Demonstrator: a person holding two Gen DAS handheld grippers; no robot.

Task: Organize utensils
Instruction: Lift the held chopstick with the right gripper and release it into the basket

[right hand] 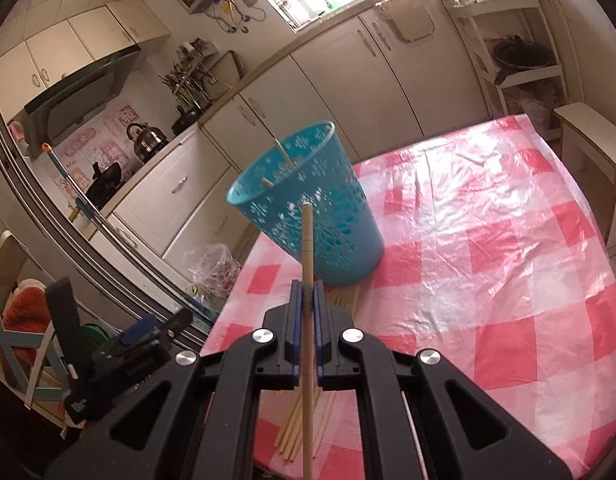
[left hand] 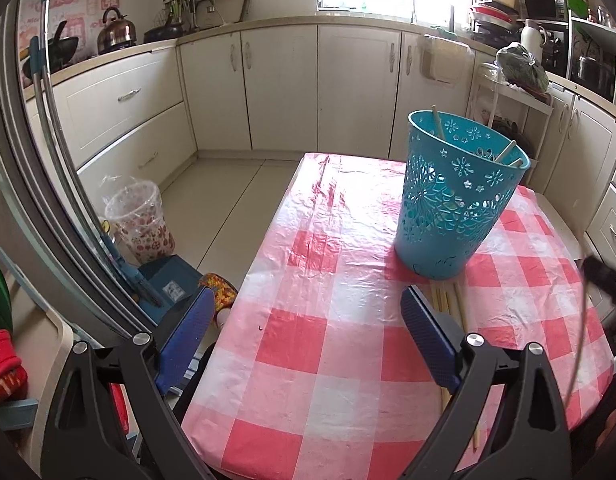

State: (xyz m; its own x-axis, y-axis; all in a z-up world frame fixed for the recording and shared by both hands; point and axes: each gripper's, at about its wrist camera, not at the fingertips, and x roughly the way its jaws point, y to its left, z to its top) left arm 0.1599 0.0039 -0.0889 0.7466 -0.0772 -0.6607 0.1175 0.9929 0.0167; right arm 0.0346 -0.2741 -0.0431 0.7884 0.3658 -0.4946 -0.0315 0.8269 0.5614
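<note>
A teal perforated basket (left hand: pixel 456 200) stands on the red-and-white checked tablecloth (left hand: pixel 328 340) with a few wooden chopsticks sticking out of its top. Loose chopsticks (left hand: pixel 454 300) lie on the cloth just in front of it, partly behind my left gripper's right finger. My left gripper (left hand: pixel 308 316) is open over the table's near left part, holding nothing. In the right wrist view my right gripper (right hand: pixel 307 300) is shut on one chopstick (right hand: pixel 307 248), lifted and pointing toward the basket (right hand: pixel 308 204). A pile of chopsticks (right hand: pixel 300 424) lies under it on the cloth.
Kitchen cabinets (left hand: pixel 284 84) and a counter run behind the table. Left of the table sit a plastic-lined bin (left hand: pixel 138 220) on the floor and a metal door frame (left hand: pixel 40 168). A white rack (right hand: pixel 512 40) stands at the far right. The left gripper's body (right hand: pixel 120 352) shows at lower left.
</note>
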